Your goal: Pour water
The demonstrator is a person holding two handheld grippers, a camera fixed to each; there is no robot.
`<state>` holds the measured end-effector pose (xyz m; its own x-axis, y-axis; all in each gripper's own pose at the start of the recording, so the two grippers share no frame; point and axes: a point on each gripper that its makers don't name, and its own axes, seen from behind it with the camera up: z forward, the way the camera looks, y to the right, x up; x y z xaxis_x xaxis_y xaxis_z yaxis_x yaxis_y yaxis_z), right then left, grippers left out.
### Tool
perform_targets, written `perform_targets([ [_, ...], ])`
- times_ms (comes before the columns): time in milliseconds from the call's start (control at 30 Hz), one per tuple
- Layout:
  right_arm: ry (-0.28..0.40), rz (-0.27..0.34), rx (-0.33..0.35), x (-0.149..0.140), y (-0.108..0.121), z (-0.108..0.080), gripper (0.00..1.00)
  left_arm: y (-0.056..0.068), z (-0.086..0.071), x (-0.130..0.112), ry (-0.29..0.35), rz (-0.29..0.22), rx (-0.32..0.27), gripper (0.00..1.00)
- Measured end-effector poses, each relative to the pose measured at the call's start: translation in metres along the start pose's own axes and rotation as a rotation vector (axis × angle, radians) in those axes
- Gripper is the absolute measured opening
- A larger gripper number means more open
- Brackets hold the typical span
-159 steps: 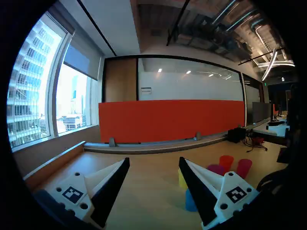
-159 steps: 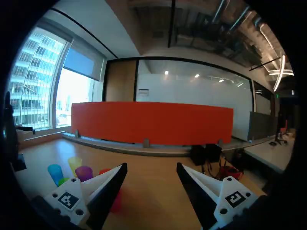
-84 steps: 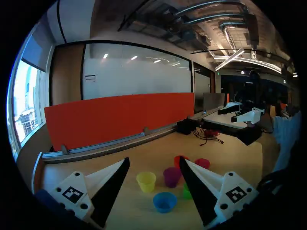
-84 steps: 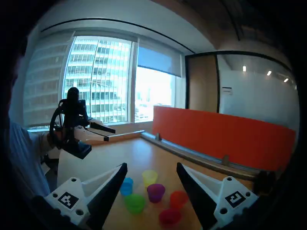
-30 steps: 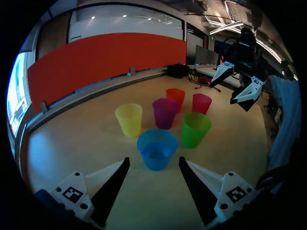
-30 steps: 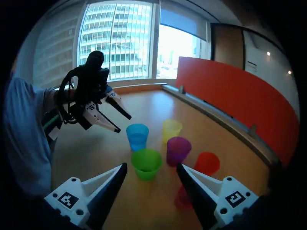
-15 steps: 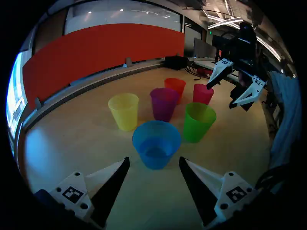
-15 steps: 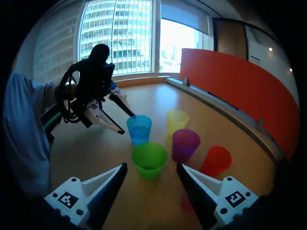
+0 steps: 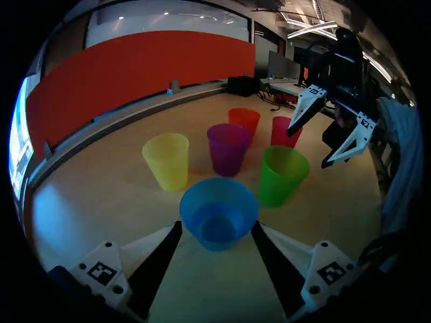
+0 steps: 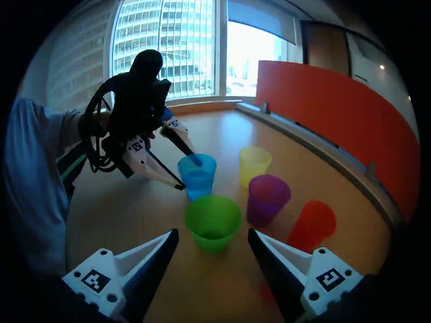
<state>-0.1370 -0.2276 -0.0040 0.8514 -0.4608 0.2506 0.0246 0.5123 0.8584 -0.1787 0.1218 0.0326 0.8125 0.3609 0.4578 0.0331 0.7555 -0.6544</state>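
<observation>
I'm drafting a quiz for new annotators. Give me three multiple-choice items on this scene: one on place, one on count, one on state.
1. Which cup lies between the left tongs' fingers? A yellow, B purple, C blue.
2. How many cups stand on the table? A six, B four, C eight.
3. The right tongs are: A shut empty, B open, C shut on a cup.
Answers: C, the blue cup sits between those fingers; A, six colours show; B, the fingers stand apart before the green cup.

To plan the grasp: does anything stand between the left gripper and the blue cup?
Nothing visible does. The blue cup sits right at the open left gripper; the green cup and yellow cup stand beyond it.
</observation>
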Motion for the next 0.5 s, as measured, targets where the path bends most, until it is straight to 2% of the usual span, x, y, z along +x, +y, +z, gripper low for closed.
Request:
perform_targets([
  [500, 0.01, -0.002, 0.001, 0.0061, 0.0037, 0.0058, 1.0, 0.0009, 0.0107, 0.0096, 0.01, 0.001, -0.009, 0.96],
])
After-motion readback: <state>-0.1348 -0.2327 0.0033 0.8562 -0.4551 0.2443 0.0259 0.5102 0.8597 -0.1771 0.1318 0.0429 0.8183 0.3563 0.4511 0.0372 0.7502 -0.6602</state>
